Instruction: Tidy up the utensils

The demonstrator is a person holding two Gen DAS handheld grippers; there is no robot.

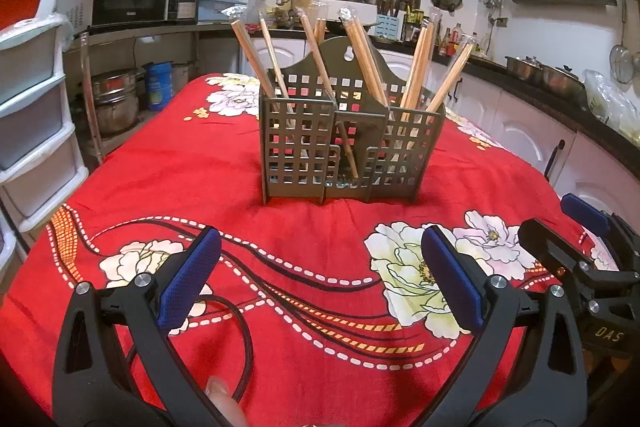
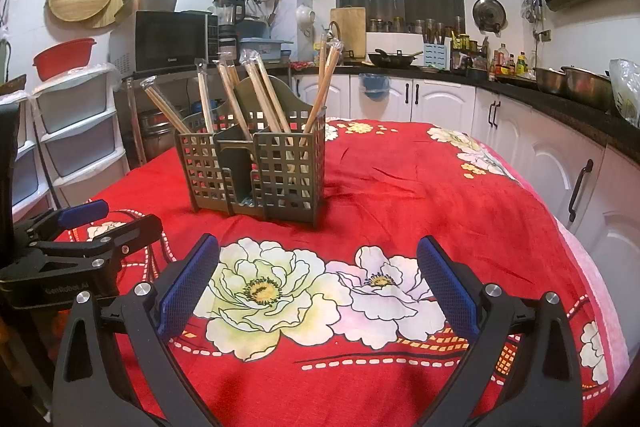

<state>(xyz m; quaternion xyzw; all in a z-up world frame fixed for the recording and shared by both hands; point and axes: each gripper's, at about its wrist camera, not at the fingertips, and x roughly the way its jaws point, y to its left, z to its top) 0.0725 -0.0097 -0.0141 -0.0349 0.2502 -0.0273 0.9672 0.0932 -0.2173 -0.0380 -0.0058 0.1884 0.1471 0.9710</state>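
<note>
A grey-green lattice utensil holder [image 1: 348, 147] [image 2: 256, 171] stands upright on the red floral tablecloth [image 1: 200, 187] [image 2: 420, 187], a little beyond both grippers. Several plastic-wrapped wooden chopstick pairs [image 1: 364, 55] [image 2: 264, 91] lean in its left, middle and right compartments. My left gripper [image 1: 320, 247] [image 2: 120, 217] is open and holds nothing, facing the holder's front. My right gripper [image 2: 320, 255] [image 1: 560, 223] is open as well, low over the cloth to the right of the left one, with only the flower print between its blue pads [image 2: 444, 283].
A black cable [image 1: 240, 327] loops on the cloth near my left gripper, and a person's fingertip [image 1: 220, 399] shows at the bottom edge. Plastic drawers [image 1: 28, 115] stand left of the table. White cabinets and a dark counter [image 2: 560, 99] with pots run along the right.
</note>
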